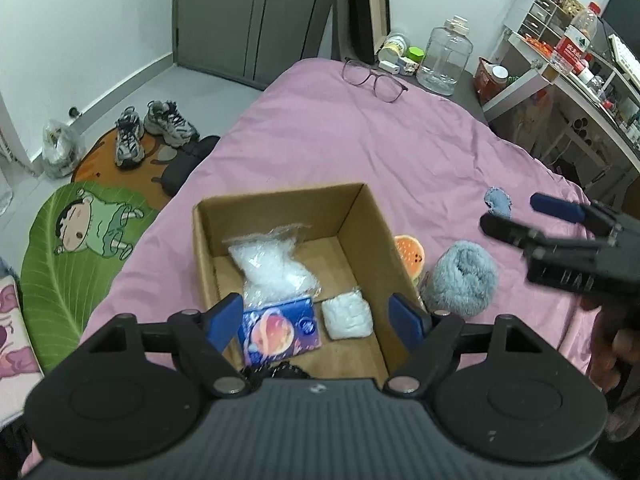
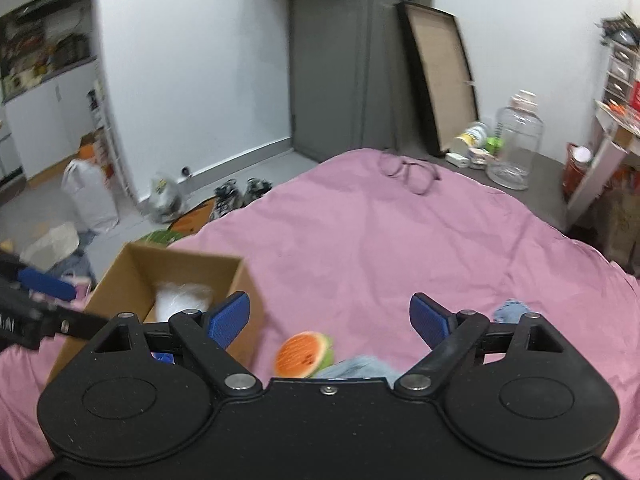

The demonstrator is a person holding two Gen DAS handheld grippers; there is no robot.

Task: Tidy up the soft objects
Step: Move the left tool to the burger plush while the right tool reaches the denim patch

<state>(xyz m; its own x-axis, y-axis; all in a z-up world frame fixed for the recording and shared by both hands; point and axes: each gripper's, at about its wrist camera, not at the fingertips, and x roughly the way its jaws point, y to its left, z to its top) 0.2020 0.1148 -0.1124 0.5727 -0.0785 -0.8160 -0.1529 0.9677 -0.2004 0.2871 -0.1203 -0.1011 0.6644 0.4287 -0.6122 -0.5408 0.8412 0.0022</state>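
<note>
We find the cardboard box on the pink bed sheet, containing a clear bag of white filling, a blue tissue pack and a white wrapped wad. Just beside its right wall lie a watermelon-slice toy and a rolled blue fluffy towel, with a small denim scrap beyond. Our left tool hovers over the box with jaws wide and empty; our right tool is likewise wide, above the watermelon toy.
</note>
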